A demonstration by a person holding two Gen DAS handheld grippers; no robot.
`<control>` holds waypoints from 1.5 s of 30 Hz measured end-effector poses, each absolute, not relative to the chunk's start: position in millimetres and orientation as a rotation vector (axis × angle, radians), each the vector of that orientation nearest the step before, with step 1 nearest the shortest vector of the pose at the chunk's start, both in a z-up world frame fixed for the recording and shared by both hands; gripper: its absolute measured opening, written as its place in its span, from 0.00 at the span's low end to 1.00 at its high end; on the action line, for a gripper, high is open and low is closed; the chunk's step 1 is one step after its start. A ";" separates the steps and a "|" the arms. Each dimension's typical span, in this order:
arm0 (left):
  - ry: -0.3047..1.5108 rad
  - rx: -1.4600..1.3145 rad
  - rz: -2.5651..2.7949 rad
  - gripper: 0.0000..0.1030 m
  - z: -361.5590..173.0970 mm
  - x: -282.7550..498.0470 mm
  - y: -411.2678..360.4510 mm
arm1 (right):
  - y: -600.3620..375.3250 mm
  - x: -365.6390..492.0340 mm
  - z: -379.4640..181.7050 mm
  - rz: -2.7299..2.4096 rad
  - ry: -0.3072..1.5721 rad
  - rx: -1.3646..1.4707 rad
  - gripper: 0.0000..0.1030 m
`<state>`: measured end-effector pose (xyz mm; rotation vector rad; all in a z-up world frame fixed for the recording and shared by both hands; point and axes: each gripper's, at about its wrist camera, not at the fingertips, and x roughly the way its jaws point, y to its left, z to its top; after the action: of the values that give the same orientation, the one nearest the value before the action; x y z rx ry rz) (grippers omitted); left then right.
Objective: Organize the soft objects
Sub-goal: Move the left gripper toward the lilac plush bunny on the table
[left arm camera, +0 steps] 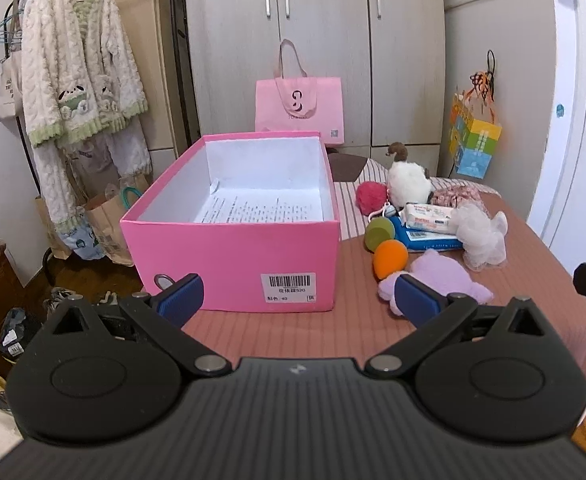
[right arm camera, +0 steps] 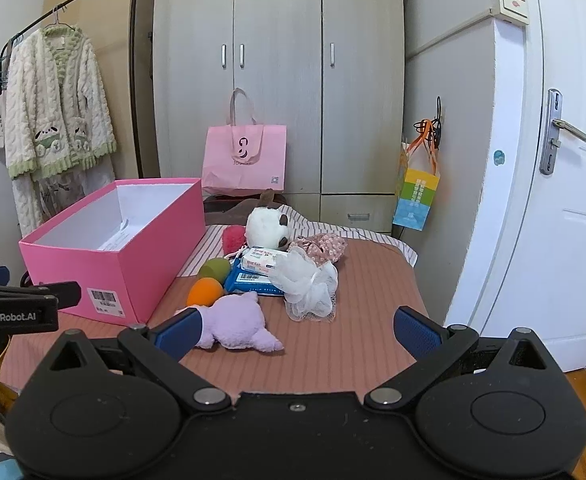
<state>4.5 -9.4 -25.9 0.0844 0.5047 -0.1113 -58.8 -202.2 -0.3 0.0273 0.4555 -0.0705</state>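
Soft pile: I see the toys heaped on the table [right arm camera: 373, 280], right of the box.
Pink box [left arm camera: 237, 248]: lidless, printed paper sheet inside, barcode label facing me.
White plush [right arm camera: 267, 226]: at the back of the heap.
Purple plush [right arm camera: 239, 322]: nearest me, lying flat.
White mesh puff [right arm camera: 309, 286]: just right of the wipes packs [right arm camera: 255, 276].
Orange ball [right arm camera: 204, 292]: beside green ball [right arm camera: 214, 269].
Left gripper [left arm camera: 299, 300]: my fingers spread wide, holding nothing.
Right gripper [right arm camera: 297, 334]: wide too, nothing held.
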 end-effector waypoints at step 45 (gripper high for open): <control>0.526 0.068 -0.176 1.00 -27.6 -8.0 -11.6 | -197.4 -63.7 -11.0 0.028 0.469 0.004 1.00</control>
<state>-8.0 -11.7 -27.6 0.0677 0.5258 -0.1756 -63.7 -197.4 -11.0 0.0040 0.4686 0.0285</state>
